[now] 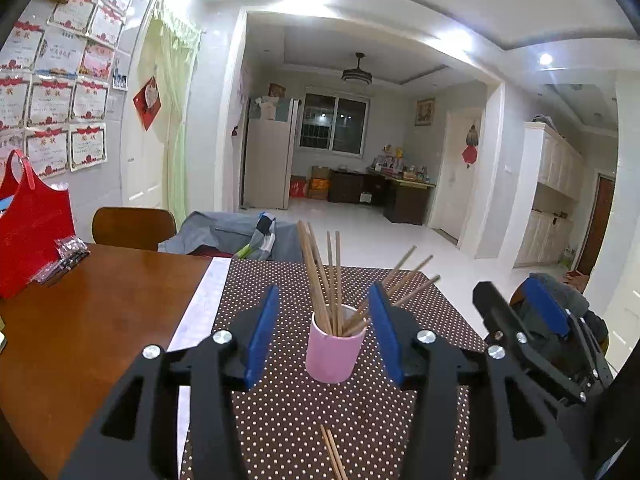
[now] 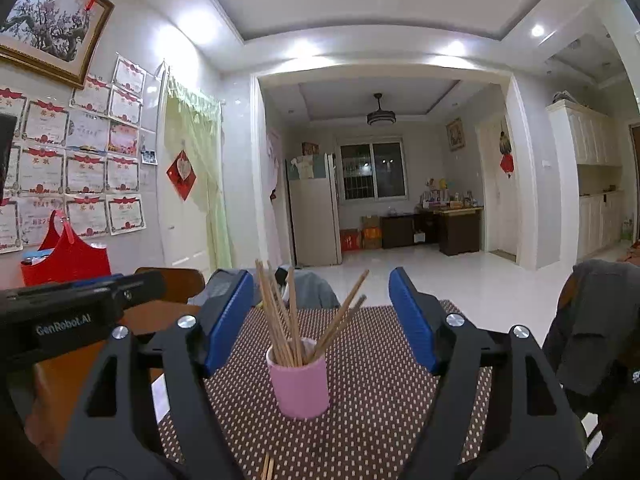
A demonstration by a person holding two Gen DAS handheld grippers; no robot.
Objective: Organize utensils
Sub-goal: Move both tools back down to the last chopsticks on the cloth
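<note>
Taking the pink cup [image 1: 335, 347] as landmark: far to its left a red bag [image 1: 30, 232] stands on the bare wooden table [image 1: 100, 312], with small plastic packets [image 1: 66, 256] just beside it, and a chair back [image 1: 134, 226] rises past the table's far edge. A pale strip [image 1: 202, 300] marks the left border of the dotted brown mat [image 1: 280, 420] on which the cup stands upright, well inside every mat edge, with bare mat on all sides. The left tongs [image 1: 323, 336] are spread wide, one blue pad on each side of the cup, touching neither it nor anything else. The chopsticks in the cup [image 1: 332, 280] fan out; about eight tips can be counted, though they overlap. Two loose chopsticks [image 1: 333, 454] lie on the mat nearer than the cup. To the cup's right the right tongs [image 2: 322, 316] also gape empty around the cup in their own view, and beyond them the mat's right edge meets a chair draped in dark cloth [image 2: 592, 328].
</note>
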